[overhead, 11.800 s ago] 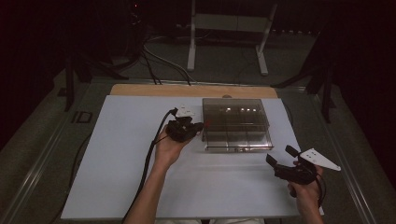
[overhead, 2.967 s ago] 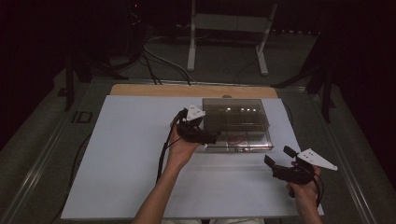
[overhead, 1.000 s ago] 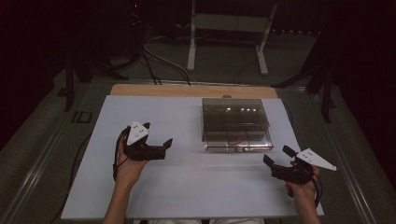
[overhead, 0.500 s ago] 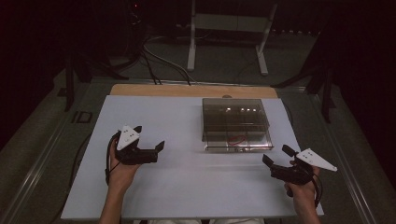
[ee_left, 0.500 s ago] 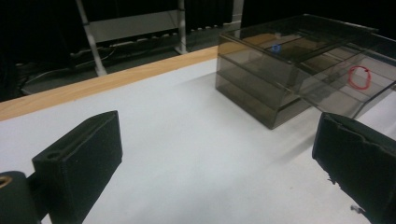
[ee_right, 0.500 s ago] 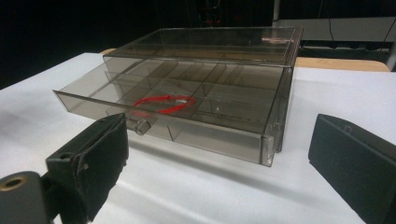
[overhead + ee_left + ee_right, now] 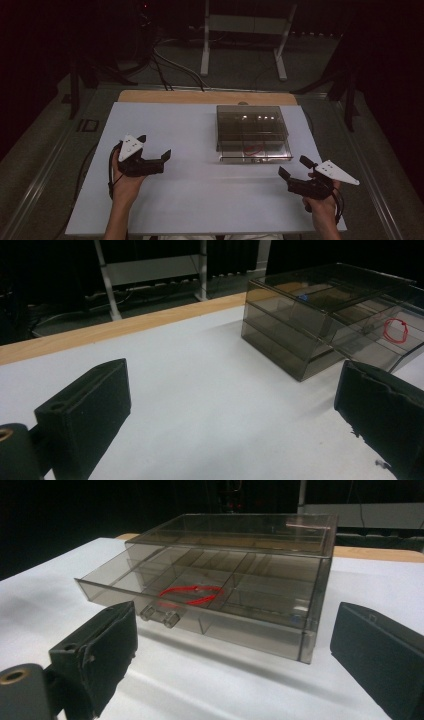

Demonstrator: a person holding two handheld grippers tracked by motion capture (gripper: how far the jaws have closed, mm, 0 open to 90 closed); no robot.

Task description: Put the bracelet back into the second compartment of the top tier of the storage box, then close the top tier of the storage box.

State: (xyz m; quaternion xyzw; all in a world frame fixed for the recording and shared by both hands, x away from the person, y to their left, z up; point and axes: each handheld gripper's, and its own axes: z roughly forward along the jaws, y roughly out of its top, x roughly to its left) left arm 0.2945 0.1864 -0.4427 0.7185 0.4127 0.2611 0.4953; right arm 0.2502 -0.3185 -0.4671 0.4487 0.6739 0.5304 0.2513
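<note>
- The white worktop [image 7: 200, 195] lies bare across its whole left half and along the near edge, so a hand can pass freely there.
- The one obstacle is the smoky clear drawer box [image 7: 250, 127], standing right of centre toward the far side.
- Its lowest drawer [image 7: 165, 592] is pulled out toward the near side, taking up some of the room in front of the box.
- The left tool [image 7: 154, 150] sits well apart from the box, with open worktop between them.
- The right tool [image 7: 294, 169] is near the box's near right corner, with only a short bare strip between.
</note>
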